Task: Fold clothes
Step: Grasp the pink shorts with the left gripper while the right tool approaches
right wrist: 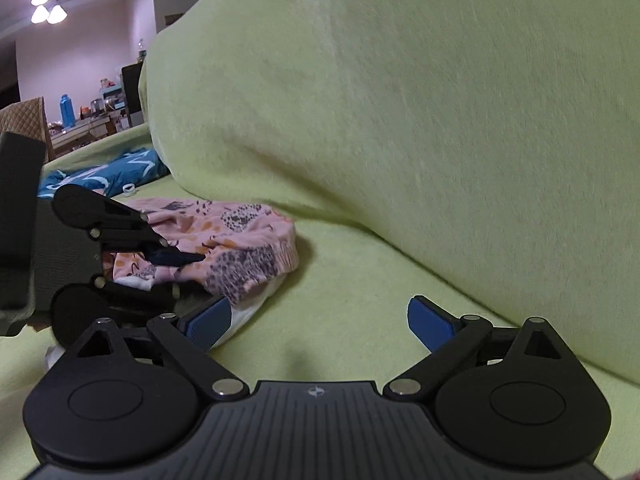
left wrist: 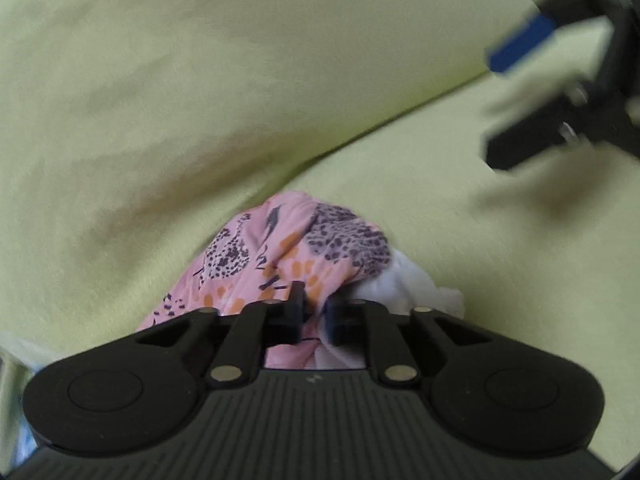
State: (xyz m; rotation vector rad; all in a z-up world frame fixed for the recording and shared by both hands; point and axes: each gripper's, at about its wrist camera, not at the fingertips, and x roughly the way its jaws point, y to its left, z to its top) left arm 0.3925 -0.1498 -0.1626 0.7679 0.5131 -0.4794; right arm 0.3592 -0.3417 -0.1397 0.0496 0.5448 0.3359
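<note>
Left gripper: the left gripper [left wrist: 314, 316] sits low in the middle of the left wrist view, its jaws pinched together on the pink leopard-print garment [left wrist: 280, 252]; pink cloth shows between the fingers.
Right gripper: the right gripper [right wrist: 320, 326] fills the bottom of the right wrist view, jaws spread wide with nothing between them, the blue pads [right wrist: 430, 324] over bare cover.
Garment: crumpled in a heap on the seat, at centre-left of the right wrist view, just below the backrest; a white lining [left wrist: 400, 280] shows at its right edge in the left wrist view.
Surface: a lime-green sofa cover [right wrist: 400, 120] over seat and backrest.
Other cloth: a blue patterned garment [right wrist: 104, 174] lies on the seat at left in the right wrist view, well apart from the pink one.
Background: a lit ceiling lamp [right wrist: 46, 4] at upper left.
</note>
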